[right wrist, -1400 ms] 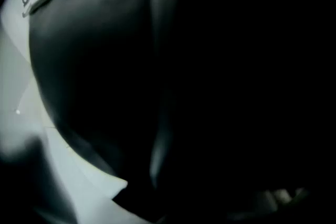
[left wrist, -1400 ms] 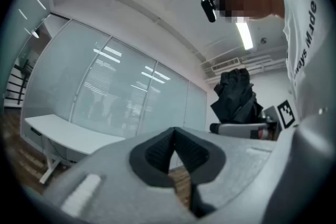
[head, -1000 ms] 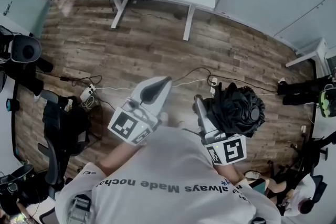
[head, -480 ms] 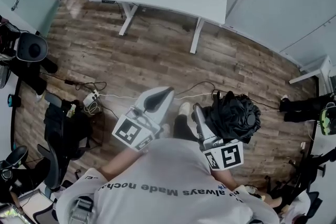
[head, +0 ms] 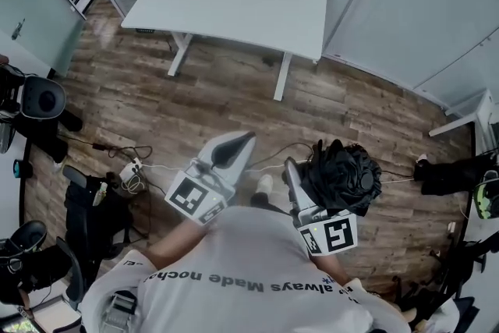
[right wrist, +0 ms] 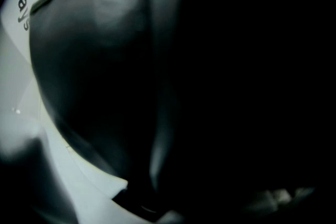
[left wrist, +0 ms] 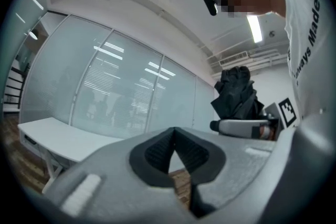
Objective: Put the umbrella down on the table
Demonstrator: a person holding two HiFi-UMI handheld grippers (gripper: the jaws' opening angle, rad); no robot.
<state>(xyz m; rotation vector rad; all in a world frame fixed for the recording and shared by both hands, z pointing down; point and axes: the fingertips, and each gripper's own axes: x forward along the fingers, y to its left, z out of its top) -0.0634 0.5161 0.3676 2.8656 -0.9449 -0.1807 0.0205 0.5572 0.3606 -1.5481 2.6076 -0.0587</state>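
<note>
The right gripper clamps the bunched black fabric umbrella above the wood-plank floor (cables trail there), well apart from the white rectangular worktop; the left gripper is closed, empty.

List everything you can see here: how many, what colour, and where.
table: one, white, far side of the floor
umbrella: one, black, folded, in the right tongs, above the floor
chairs: at least two, black, left edge
cables: several, black and white, on the floor
floor: wood planks, brown
left tongs: one, grey, shut, empty
right tongs: one, grey, shut on the umbrella
shirt: one, white, bottom centre
</note>
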